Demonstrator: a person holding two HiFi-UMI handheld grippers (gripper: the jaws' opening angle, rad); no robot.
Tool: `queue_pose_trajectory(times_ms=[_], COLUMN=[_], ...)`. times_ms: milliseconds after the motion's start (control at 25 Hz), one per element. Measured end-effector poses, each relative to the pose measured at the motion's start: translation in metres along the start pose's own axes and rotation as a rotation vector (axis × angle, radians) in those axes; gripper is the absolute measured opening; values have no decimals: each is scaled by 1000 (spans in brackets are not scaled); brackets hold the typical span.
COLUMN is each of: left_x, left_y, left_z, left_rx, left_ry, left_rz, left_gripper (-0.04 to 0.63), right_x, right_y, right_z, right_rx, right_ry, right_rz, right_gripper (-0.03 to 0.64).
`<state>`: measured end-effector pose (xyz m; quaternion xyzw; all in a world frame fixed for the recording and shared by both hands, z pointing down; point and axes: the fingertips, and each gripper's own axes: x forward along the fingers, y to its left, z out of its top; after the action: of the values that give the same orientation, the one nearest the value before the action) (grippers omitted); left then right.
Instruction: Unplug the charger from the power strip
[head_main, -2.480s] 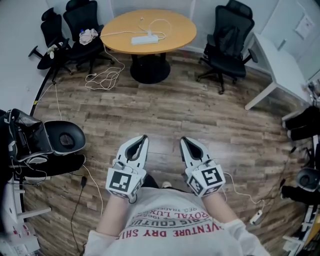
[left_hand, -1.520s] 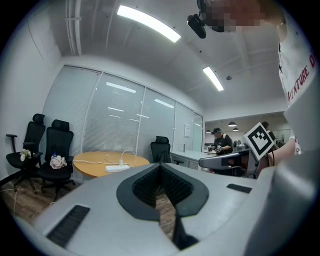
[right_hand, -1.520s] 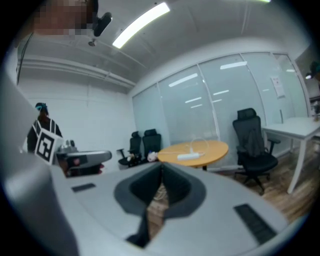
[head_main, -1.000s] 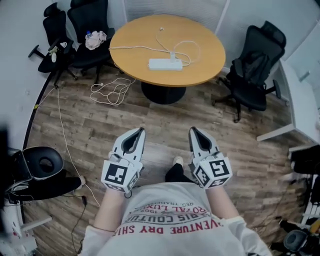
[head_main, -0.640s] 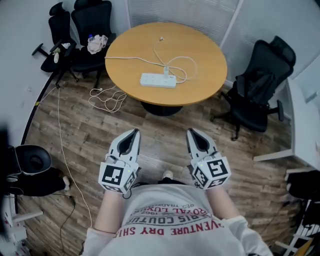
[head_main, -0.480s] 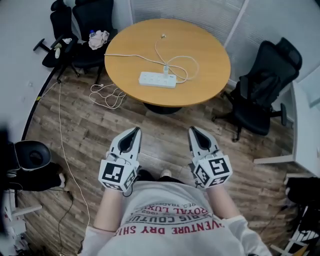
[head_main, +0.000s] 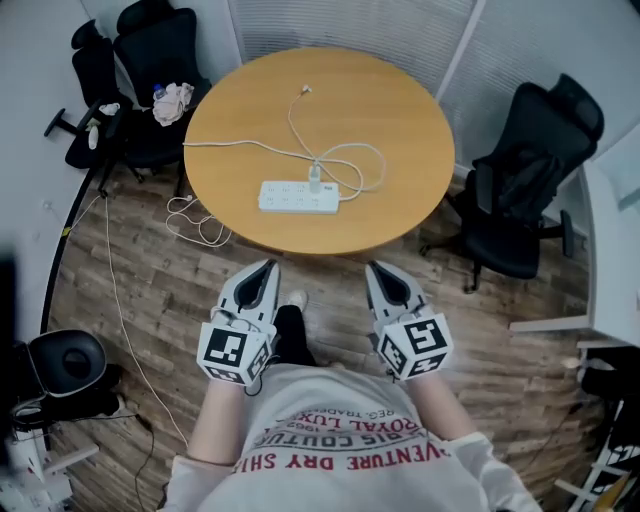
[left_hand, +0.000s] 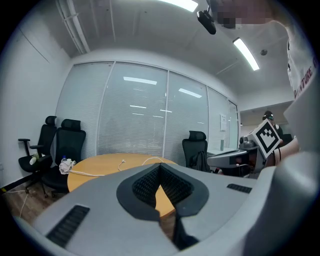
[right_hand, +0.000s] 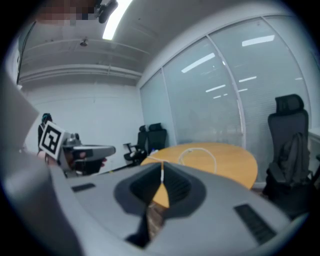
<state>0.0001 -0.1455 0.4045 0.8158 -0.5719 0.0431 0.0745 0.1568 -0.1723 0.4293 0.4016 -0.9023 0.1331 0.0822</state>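
Pwr strip (head_main: 298, 195) nearer, chairs (head_main: 520, 180) beside tbl (head_main: 400, 110)

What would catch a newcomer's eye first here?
The round wooden table sits straight ahead, with a white power strip on its near half and a charger plugged into it. The left claw and right claw hang shut and empty, short of the table.

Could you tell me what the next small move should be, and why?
Probably reach the right tool over the table toward the charger, opening it: it and the left tool are shut, short of the table's edge, and the charger stands plugged into the power strip.
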Motion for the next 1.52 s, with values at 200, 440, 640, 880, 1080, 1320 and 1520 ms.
queue_pose_trajectory(times_ms=[200, 440, 640, 880, 1080, 1320, 1520], left_x=[72, 139, 177, 205, 224, 243, 248], left_y=[50, 102, 138, 152, 152, 144, 138], left_z=[20, 32, 7, -61, -113, -166, -205], left_rx=[11, 31, 53, 110, 121, 279, 373], left_ry=[-9, 15, 102, 270, 345, 412, 543], left_rz=[-88, -187, -276, -441, -512, -605, -667], left_gripper=[32, 34, 34, 32, 34, 32, 32], right_x=[66, 140, 189, 223, 239, 255, 265], right_y=[-23, -46, -58, -68, -72, -75, -78], right_z=[19, 38, 30, 3, -26, -65, -87], right_rx=[-8, 7, 51, 100, 121, 133, 121], right_ry=[8, 28, 68, 145, 237, 363, 430], right_rz=[-71, -151, -222, -283, -287, -285, -283], right_gripper=[29, 29, 29, 29, 29, 29, 29])
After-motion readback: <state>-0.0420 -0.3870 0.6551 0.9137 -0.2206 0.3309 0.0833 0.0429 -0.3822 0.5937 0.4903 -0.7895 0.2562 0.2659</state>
